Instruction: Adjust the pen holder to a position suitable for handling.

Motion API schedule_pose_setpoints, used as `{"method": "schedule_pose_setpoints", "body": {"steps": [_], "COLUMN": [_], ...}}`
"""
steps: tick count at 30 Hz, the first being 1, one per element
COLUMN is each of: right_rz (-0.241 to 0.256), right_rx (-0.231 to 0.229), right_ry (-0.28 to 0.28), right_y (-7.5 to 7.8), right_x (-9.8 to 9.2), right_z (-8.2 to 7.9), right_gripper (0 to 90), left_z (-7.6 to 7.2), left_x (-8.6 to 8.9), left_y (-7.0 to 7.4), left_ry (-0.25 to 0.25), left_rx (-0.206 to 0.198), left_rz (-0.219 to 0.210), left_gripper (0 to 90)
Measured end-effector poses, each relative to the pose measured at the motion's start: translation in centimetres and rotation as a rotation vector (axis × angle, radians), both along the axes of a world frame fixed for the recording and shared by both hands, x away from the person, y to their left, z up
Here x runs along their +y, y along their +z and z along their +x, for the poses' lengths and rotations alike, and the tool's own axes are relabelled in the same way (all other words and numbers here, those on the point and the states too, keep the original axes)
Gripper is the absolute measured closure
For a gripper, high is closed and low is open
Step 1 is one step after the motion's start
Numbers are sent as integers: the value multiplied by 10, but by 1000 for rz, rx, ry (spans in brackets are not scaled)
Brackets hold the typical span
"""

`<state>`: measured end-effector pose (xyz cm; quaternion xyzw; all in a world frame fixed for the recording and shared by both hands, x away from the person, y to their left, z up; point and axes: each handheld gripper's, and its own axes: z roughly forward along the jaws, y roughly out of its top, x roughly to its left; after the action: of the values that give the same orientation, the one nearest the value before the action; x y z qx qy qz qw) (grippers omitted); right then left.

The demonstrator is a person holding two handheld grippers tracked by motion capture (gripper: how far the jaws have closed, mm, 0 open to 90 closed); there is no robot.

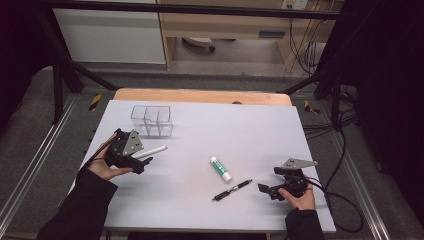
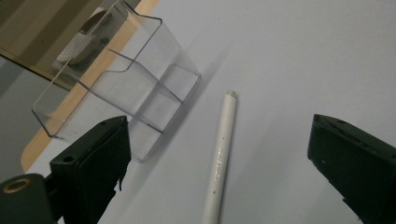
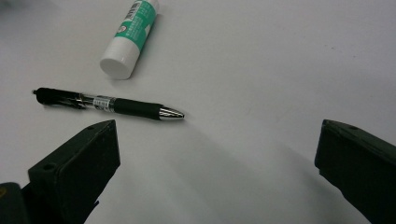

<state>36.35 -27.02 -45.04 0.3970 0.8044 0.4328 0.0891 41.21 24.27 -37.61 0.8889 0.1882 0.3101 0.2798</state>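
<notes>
grey table (image 1: 260, 130): a white pen (image 2: 220, 154) lies just beside the clear box (image 2: 116, 88), between the left gripper (image 2: 219, 163)'s spread jaws. centre it, then close squarely mid-barrel. right gripper (image 3: 217, 172) spread, empty.

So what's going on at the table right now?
A person holds a gripper in each hand over a grey table. The left gripper is open, with a white pen lying on the table between its jaws, beside a clear divided organizer. The right gripper is open too, facing a black pen and a green-and-white glue stick. All three items lie on the table, none gripped.
</notes>
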Motion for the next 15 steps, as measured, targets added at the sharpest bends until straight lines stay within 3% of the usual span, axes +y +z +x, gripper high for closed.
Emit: {"method": "schedule_pose_setpoints", "body": {"steps": [9,10,15], "right_rz": [-6,-8,-8], "right_rx": [-4,-4,3], "right_ry": [2,4,6], "right_y": [-1,-1,-1], "right_x": [0,0,1], "right_z": [0,0,0], "right_gripper": [5,5,5], "left_z": [11,13,22], "left_x": [-5,-7,-11], "left_y": [3,4,3], "left_ry": [-32,-39,-72], "left_rx": [-47,-59,-91], "left_rz": [68,95,146], "left_gripper": [59,60,77]}}
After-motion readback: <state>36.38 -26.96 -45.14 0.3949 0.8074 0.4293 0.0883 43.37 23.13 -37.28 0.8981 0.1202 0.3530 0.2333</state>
